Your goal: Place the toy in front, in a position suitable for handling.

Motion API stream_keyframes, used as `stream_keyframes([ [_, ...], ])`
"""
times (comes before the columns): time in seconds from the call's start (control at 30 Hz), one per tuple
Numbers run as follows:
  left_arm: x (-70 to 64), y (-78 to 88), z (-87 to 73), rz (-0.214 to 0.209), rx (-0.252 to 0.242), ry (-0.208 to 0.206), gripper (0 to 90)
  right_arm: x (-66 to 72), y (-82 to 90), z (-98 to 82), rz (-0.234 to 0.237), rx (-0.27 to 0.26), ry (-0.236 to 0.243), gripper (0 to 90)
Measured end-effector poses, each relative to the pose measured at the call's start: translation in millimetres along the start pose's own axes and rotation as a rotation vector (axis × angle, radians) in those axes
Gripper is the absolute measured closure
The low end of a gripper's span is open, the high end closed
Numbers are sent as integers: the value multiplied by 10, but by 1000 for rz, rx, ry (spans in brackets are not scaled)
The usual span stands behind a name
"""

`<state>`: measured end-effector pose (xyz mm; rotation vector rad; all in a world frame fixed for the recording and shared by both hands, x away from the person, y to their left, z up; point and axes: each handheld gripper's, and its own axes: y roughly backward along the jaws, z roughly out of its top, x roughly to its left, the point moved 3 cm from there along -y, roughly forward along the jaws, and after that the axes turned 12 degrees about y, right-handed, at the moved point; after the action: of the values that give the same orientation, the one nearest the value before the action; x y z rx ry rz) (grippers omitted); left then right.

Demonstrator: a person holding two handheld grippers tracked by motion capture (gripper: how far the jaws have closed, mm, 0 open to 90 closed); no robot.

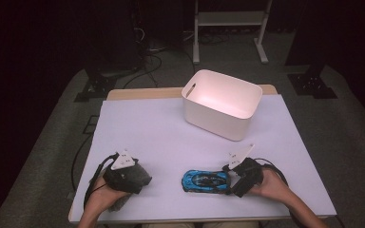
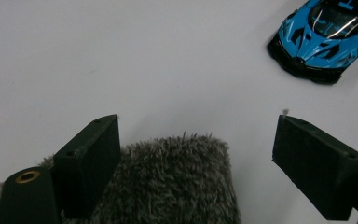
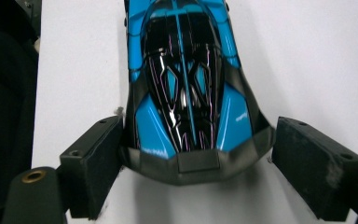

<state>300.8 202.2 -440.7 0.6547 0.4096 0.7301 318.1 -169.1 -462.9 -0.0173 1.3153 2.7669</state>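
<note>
Grey furry toy (image 2: pixel 177 182) sits near-left between the spread left claw (image 2: pixel 196 163), while the right claw (image 3: pixel 196 163), likewise spread, straddles the blue car's (image 3: pixel 189 93) tail near-right on the tabletop (image 1: pixel 161 128), apparently lining up grasps for the far white bin (image 1: pixel 221 102).

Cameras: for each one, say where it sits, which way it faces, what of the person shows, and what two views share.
High view: sits above the person's side, looks forward and down on the table and white bin; forearms, hands, left gripper and right gripper enter from below.
Left gripper view: rides the left gripper, looks down over a grey furry toy; both black jaws show.
Right gripper view: rides the right gripper, faces along the blue toy car, whose end sits between open jaws.
Shared: the car appears in both gripper views.
</note>
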Motion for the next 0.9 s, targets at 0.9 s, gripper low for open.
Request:
stream_keyframes([
  [0.9,72,-104,-216,-5,159,-118,552,84,-85,-169,-41,-53,75,166],
])
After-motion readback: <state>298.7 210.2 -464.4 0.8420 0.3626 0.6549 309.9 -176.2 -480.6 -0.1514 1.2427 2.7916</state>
